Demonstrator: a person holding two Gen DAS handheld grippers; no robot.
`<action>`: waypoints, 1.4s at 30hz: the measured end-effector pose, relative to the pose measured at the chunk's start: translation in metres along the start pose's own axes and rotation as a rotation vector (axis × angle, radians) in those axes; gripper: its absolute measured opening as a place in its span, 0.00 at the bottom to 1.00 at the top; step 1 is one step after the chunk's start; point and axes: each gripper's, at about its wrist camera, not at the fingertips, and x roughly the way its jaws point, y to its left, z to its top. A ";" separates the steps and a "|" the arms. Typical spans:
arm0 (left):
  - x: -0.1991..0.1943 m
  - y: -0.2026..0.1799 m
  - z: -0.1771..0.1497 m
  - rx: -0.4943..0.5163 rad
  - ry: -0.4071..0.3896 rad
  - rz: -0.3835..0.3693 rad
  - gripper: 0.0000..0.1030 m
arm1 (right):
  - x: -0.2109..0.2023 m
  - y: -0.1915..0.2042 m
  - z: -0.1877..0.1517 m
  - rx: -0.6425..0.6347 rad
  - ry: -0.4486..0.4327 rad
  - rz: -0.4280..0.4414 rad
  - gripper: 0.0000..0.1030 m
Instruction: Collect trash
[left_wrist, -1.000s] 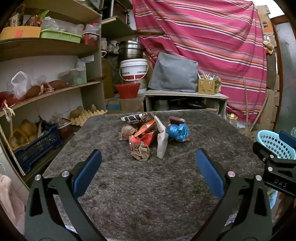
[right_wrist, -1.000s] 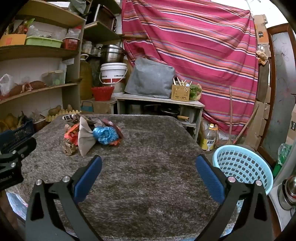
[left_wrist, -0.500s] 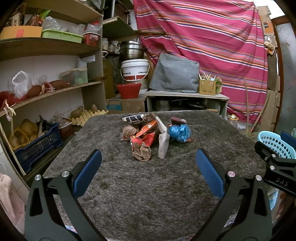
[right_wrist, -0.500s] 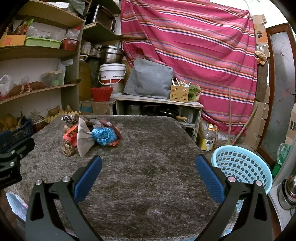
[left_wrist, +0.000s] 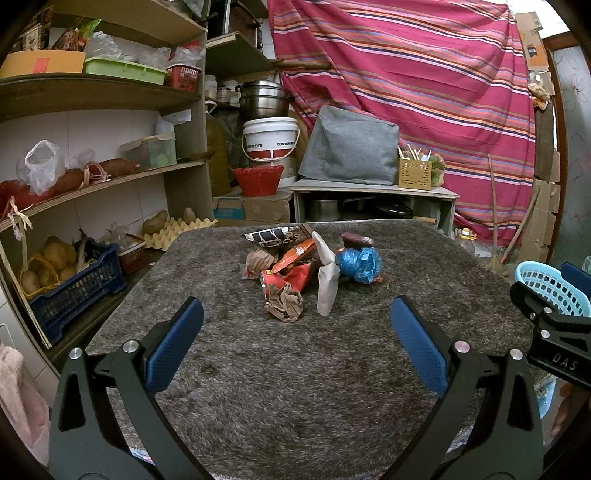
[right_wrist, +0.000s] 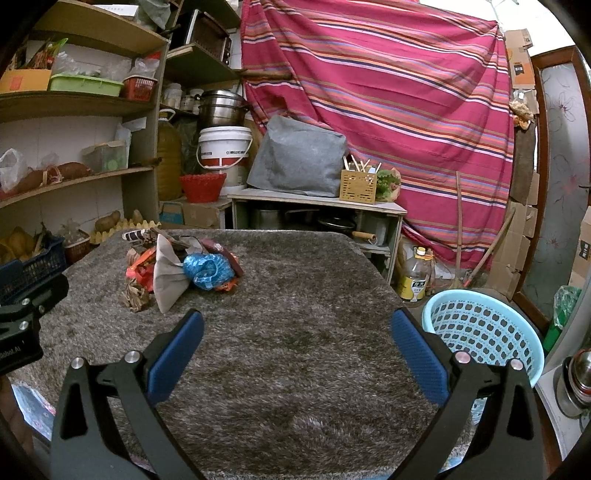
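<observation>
A heap of trash (left_wrist: 306, 269) lies in the middle of the grey shaggy table (left_wrist: 295, 369): a crumpled brown wrapper (left_wrist: 284, 301), red and orange packets (left_wrist: 295, 258), a white paper bag (left_wrist: 327, 280) and a blue plastic wad (left_wrist: 358, 262). In the right wrist view the same heap (right_wrist: 177, 266) sits far left. My left gripper (left_wrist: 295, 325) is open, short of the heap, holding nothing. My right gripper (right_wrist: 295, 332) is open over bare table. A light-blue basket (right_wrist: 484, 332) stands off the table's right edge.
Wooden shelves (left_wrist: 92, 177) with bags, potatoes and a blue crate (left_wrist: 74, 288) line the left. Behind the table stand a white bucket (left_wrist: 271, 138), a red bowl (left_wrist: 258, 179), a low bench (left_wrist: 373, 190) and a striped curtain (left_wrist: 424, 92). An oil bottle (right_wrist: 415, 277) stands on the floor.
Both grippers have crept slightly forward toward the heap; their jaws stay open. The trash has not moved.
</observation>
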 end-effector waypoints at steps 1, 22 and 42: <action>0.000 0.000 0.000 0.000 0.000 0.000 0.95 | 0.000 0.000 0.000 -0.001 0.001 0.000 0.96; 0.000 0.000 0.000 -0.001 -0.001 0.000 0.95 | -0.001 -0.004 -0.001 -0.002 0.000 -0.002 0.96; 0.000 0.000 0.000 -0.001 -0.001 -0.001 0.95 | 0.000 -0.003 -0.001 -0.005 0.003 -0.003 0.96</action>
